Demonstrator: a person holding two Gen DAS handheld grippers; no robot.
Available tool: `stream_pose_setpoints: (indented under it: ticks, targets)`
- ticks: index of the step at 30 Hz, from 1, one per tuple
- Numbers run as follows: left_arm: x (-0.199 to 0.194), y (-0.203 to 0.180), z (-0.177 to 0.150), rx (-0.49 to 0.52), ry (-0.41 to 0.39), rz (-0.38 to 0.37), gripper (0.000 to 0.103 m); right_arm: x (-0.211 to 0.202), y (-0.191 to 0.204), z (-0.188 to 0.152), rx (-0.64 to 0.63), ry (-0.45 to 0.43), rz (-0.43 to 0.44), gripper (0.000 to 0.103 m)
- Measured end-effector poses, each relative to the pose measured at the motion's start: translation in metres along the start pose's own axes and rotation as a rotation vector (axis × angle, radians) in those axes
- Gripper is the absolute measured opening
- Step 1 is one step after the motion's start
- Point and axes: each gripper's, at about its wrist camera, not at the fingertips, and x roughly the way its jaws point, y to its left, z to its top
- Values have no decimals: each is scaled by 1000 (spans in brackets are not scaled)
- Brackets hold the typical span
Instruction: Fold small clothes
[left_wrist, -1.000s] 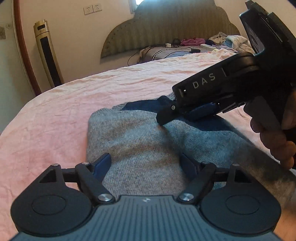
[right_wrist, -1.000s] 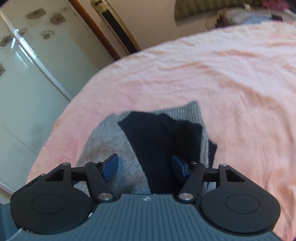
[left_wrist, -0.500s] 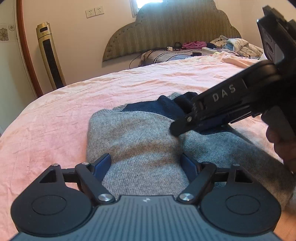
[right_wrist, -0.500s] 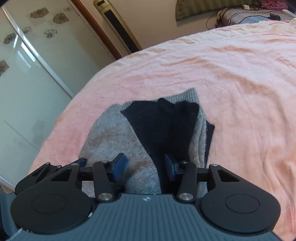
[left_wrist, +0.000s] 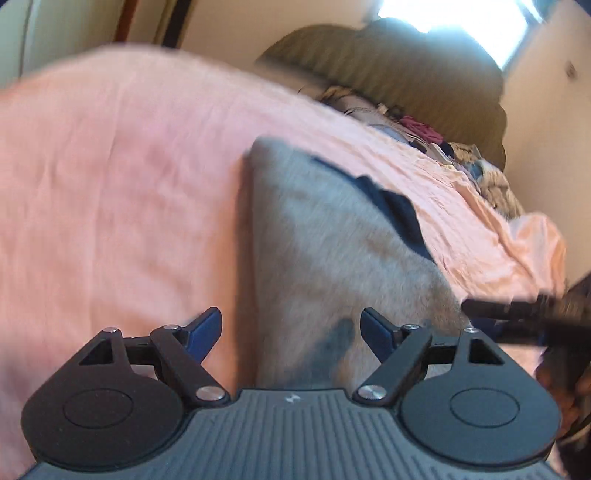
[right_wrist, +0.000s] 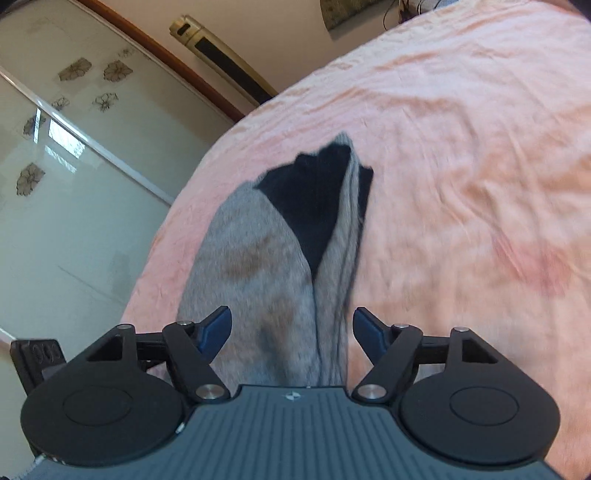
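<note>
A small grey knit garment with dark navy panels (left_wrist: 332, 236) lies folded on the pink bed sheet (left_wrist: 110, 177). It also shows in the right wrist view (right_wrist: 266, 258), with the navy part at its far end. My left gripper (left_wrist: 291, 325) is open, low over the garment's near left edge. My right gripper (right_wrist: 291, 328) is open, low over the garment's near end. The right gripper shows blurred at the right edge of the left wrist view (left_wrist: 517, 314), beside the garment's near right side. Neither gripper holds cloth.
A padded headboard (left_wrist: 388, 74) and a heap of loose clothes (left_wrist: 461, 155) are at the far end of the bed. A frosted sliding door (right_wrist: 55, 166) and a gold tower fan (right_wrist: 221, 55) stand beyond the bed's left edge.
Both grippers dropped low toward the garment's near edge and tilted. The right gripper left the middle of the garment and moved to its near right side. The right jaws opened wider.
</note>
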Motion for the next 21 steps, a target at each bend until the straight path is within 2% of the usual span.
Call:
stream_pose_setpoints:
  ticks: [1, 2, 3, 4, 5, 9, 11, 13, 14, 15, 16, 17, 18, 20, 21]
  targets:
    - [-1, 2, -2, -21, -9, -12, 76, 4, 2, -5, -15, 19, -2, 69]
    - [0, 1, -3, -33, 2, -31, 65, 6, 7, -9, -43, 20, -3, 66]
    - [5, 1, -2, -55, 40, -70, 36, 9, 14, -12, -83, 39, -16, 59]
    - [11, 1, -2, -81, 81, -92, 23, 13, 22, -13, -130, 66, -43, 50]
    - [14, -1, -2, -88, 93, -89, 19, 16, 28, -14, -178, 91, -67, 30]
    - [-1, -10, -3, -37, 65, -77, 12, 4, 46, -13, -361, 95, -141, 20]
    - [-1, -12, -7, 32, 72, -31, 13, 6, 46, -20, -472, 101, -242, 17]
    - [-1, -9, -15, 84, 62, -4, 15, 5, 39, -22, -471, 86, -210, 19]
    - [-4, -10, -17, 96, 49, -10, 15, 4, 39, -18, -458, 96, -196, 28]
    - [-10, -11, -18, 113, 34, -15, 16, 1, 40, -13, -451, 101, -193, 47]
    - [-14, -12, -19, 133, 18, -18, 19, -4, 42, -6, -447, 70, -187, 58]
    - [-18, -12, -20, 147, 2, -20, 30, -9, 43, 5, -437, 16, -171, 75]
    - [-20, -10, -22, 149, -17, -21, 47, -14, 43, 18, -413, -34, -146, 81]
    - [-18, -3, -26, 124, -43, 12, 74, -14, 38, 49, -324, -97, -105, 81]
    - [-16, 0, -28, 117, -57, 22, 74, -8, 34, 65, -279, -112, -94, 79]
